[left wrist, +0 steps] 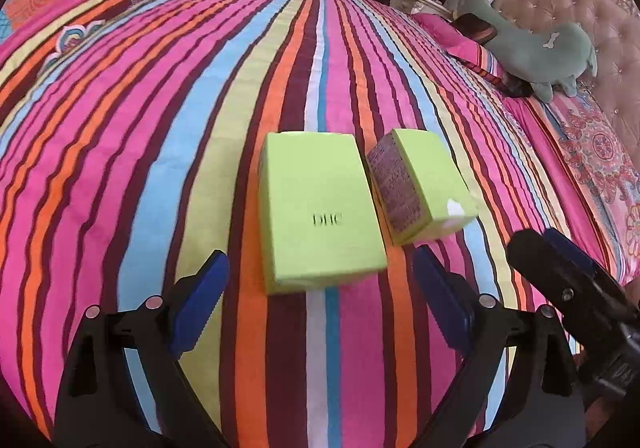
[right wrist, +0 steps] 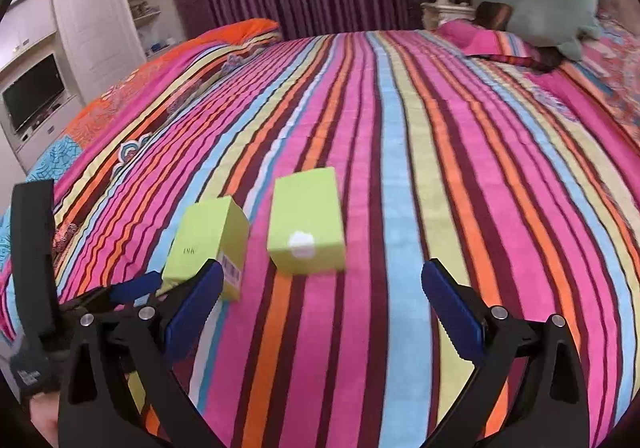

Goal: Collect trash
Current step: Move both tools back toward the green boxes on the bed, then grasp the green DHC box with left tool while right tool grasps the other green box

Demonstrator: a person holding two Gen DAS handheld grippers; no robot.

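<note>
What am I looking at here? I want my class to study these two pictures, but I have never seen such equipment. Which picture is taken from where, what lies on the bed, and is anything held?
No robot: a person holds a two-finger gripper in each hand, each with a camera looking along its fingers. One picture comes from the left gripper, the other from the right gripper. Both stand open and hold nothing.

On the striped bedspread lie two lime-green boxes side by side, apart: the box marked DHC ahead of the left gripper, and the box with a white patch ahead of the right. A green plush toy lies near the headboard.
</note>
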